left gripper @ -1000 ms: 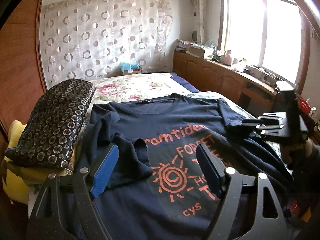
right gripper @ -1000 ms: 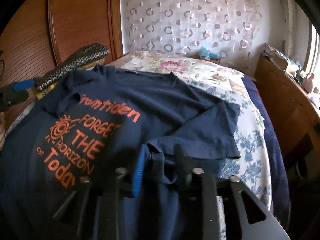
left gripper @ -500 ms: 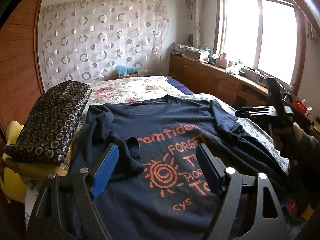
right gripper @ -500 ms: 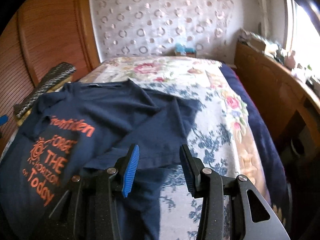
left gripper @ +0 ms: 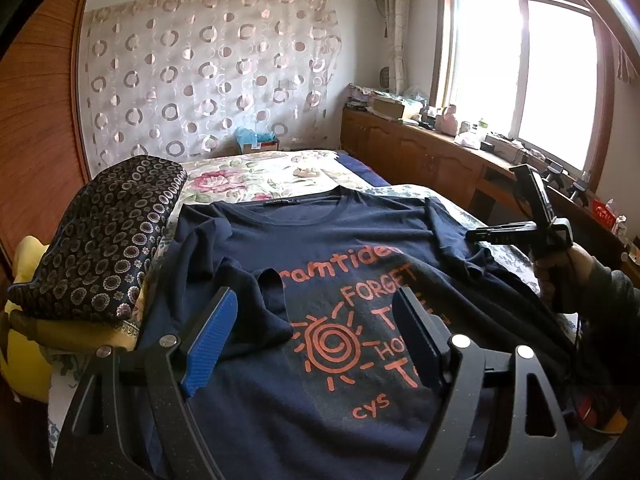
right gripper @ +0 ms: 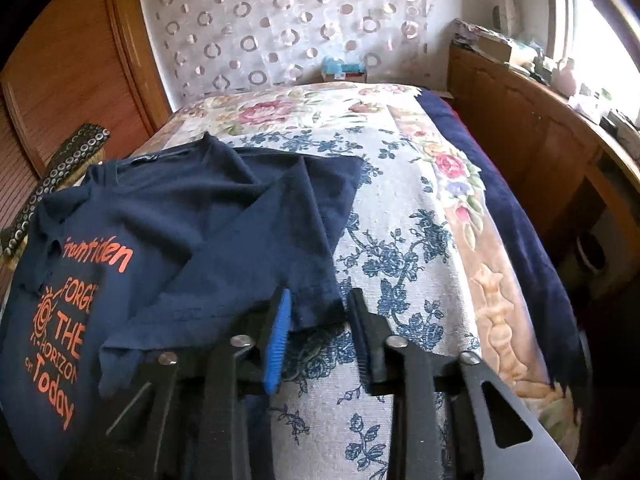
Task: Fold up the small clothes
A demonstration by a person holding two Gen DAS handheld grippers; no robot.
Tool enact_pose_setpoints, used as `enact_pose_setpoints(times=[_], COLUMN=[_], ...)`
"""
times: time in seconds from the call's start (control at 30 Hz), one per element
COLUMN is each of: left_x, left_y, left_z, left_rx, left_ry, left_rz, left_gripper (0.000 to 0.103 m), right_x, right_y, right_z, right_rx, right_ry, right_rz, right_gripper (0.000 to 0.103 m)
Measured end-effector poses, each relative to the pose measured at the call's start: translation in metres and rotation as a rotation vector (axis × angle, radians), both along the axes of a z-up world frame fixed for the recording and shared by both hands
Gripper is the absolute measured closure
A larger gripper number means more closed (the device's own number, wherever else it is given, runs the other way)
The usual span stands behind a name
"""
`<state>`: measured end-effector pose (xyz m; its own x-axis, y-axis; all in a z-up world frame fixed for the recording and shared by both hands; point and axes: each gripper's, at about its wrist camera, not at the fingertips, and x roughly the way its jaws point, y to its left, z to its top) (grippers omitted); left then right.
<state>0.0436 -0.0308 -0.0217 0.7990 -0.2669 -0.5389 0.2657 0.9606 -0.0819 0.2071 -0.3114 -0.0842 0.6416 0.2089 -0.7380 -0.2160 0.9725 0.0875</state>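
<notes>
A dark navy cotton T-shirt [left gripper: 352, 248] with orange printed letters and an orange spiral sun lies face up on the bed with the flowered white and blue bedspread [right gripper: 400, 240]. Its collar points to the far end of the bed, and the near part of the T-shirt goes under both cameras. The left sleeve is folded inward over the chest, with its edge lying beside the sun print. In the right wrist view, the right sleeve lies spread on the bedspread, and its hem reaches close to the fingers.

The left gripper [left gripper: 316, 336] is above the near part of the T-shirt with its jaws wide apart, and nothing is between them. The right gripper [right gripper: 318, 332] is at the right edge of the T-shirt, jaws also apart. The sleeve hem lies just in front of the gap, and I cannot tell if it touches the blue pad. A person's hand [left gripper: 560, 268] holds this gripper at the right side.

At the left of the bed, a black folded cloth with small ring pattern [left gripper: 108, 240] rests on a yellow cushion [left gripper: 24, 360].
</notes>
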Motion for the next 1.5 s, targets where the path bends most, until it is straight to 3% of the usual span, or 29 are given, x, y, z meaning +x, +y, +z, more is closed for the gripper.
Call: enact_pose_setpoints(times=[0.03, 0.07, 0.1, 0.17, 0.37, 0.57, 0.77, 0.83, 0.9, 0.93, 1.27, 1.5], left_x=[0.001, 0.001, 0.001, 0.002, 0.005, 0.021, 0.042, 0.047, 0.056, 0.061, 0.112, 0.148], left_y=[0.001, 0.002, 0.002, 0.003, 0.003, 0.008, 0.024, 0.029, 0.034, 0.036, 0.060, 0.054], left_z=[-0.001, -0.001, -0.002, -0.004, -0.005, -0.008, -0.010, -0.009, -0.008, -0.007, -0.002, 0.002], left_rx=[-0.001, -0.002, -0.003, 0.000, 0.004, 0.019, 0.021, 0.029, 0.042, 0.047, 0.080, 0.132], left_ry=[0.000, 0.001, 0.002, 0.004, -0.001, 0.021, 0.044, 0.047, 0.048, 0.049, 0.085, 0.150], left_rz=[0.001, 0.003, 0.003, 0.001, 0.003, 0.015, 0.047, 0.060, 0.072, 0.077, 0.088, 0.043], left_gripper=[0.022, 0.022, 0.022, 0.022, 0.022, 0.022, 0.022, 0.022, 0.022, 0.022, 0.023, 0.047], right_x=[0.000, 0.000, -0.001, -0.003, -0.003, 0.014, 0.045, 0.053, 0.059, 0.063, 0.098, 0.109], right_y=[0.002, 0.003, 0.005, 0.011, 0.041, 0.082, 0.111, 0.114, 0.110, 0.107, 0.089, 0.089], right_z=[0.001, 0.002, 0.002, 0.006, 0.035, 0.052, 0.048, 0.045, 0.043, 0.040, -0.003, -0.024], right_rx=[-0.004, -0.014, -0.039, -0.096, -0.065, 0.003, 0.056, 0.053, 0.031, 0.016, -0.106, -0.120], right_ry=[-0.003, -0.005, -0.010, -0.043, -0.108, -0.113, -0.081, -0.077, -0.093, -0.097, -0.041, -0.027], right_rz=[0.006, 0.011, 0.014, -0.001, 0.089, 0.221, 0.300, 0.328, 0.320, 0.309, 0.237, 0.231], right_gripper=[0.086, 0.098, 0.099, 0.099, 0.100, 0.100, 0.100, 0.095, 0.064, 0.060, 0.058, 0.058])
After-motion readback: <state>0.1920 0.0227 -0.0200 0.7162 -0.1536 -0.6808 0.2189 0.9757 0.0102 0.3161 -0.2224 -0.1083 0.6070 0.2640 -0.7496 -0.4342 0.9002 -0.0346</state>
